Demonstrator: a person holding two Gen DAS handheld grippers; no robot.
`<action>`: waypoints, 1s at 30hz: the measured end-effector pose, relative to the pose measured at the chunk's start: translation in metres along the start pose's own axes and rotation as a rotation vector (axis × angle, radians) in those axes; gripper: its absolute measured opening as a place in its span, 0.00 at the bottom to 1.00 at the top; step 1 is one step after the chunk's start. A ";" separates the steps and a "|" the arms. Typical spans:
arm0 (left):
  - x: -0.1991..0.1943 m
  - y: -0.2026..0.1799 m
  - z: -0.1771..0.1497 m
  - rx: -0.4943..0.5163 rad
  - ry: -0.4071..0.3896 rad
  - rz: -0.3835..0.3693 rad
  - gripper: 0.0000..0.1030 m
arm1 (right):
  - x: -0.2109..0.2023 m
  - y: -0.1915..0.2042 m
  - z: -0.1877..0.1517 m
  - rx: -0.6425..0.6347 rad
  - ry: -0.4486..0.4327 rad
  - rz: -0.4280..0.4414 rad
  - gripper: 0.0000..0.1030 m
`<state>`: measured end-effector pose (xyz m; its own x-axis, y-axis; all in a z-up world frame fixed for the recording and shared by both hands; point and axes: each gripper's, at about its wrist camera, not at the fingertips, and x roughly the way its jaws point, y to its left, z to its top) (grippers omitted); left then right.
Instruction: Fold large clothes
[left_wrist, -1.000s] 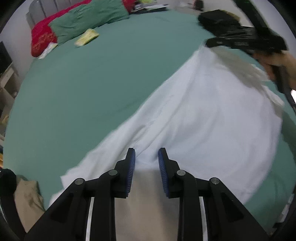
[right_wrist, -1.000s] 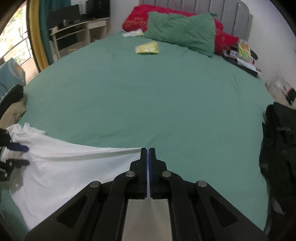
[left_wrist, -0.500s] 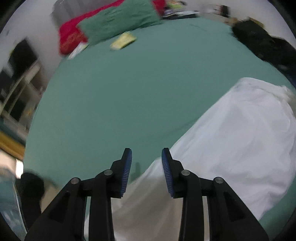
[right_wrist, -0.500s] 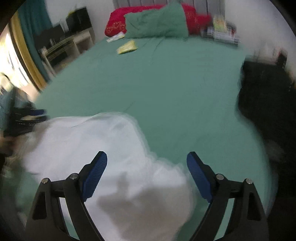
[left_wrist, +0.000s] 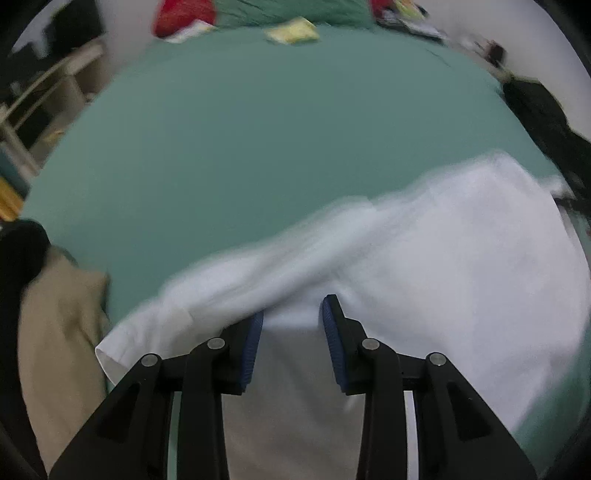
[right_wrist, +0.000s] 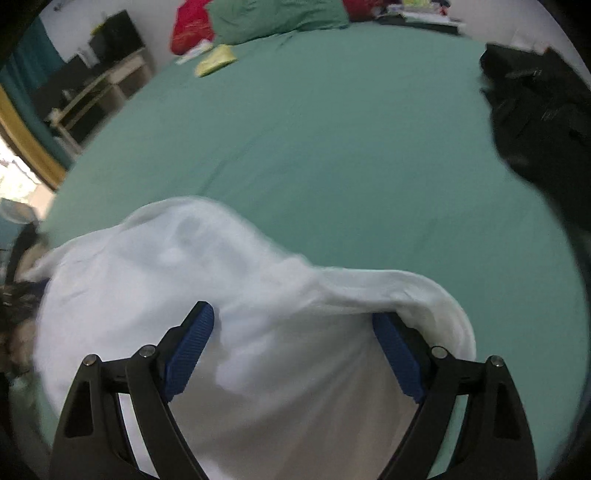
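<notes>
Now R gripper wide open vs. clamped before, white garment loose.

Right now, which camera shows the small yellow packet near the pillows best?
The right wrist view: the small yellow packet lies clear on the green bedsheet. The left wrist view shows it blurred at the top edge.

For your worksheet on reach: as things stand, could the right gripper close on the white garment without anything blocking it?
Probably yes. The right gripper stands wide open directly over the white garment, with cloth between its blue pads and nothing lying on top. The black clothing sits well off to the side.
</notes>
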<state>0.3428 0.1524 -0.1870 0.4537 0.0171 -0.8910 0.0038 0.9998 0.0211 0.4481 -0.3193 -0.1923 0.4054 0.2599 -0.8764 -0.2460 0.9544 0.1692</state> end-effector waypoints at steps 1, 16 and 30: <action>0.010 0.008 0.010 -0.033 0.000 0.023 0.35 | 0.001 0.002 0.002 -0.008 -0.012 -0.026 0.85; -0.044 0.031 -0.023 -0.186 -0.199 0.114 0.47 | -0.090 0.041 -0.062 -0.182 -0.239 -0.340 0.85; -0.046 0.014 -0.137 -0.294 -0.108 0.043 0.62 | -0.088 -0.005 -0.175 0.253 -0.135 -0.107 0.85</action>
<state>0.1995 0.1673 -0.2079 0.5404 0.0735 -0.8382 -0.2682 0.9593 -0.0888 0.2591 -0.3726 -0.1946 0.5347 0.1572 -0.8303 0.0246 0.9792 0.2012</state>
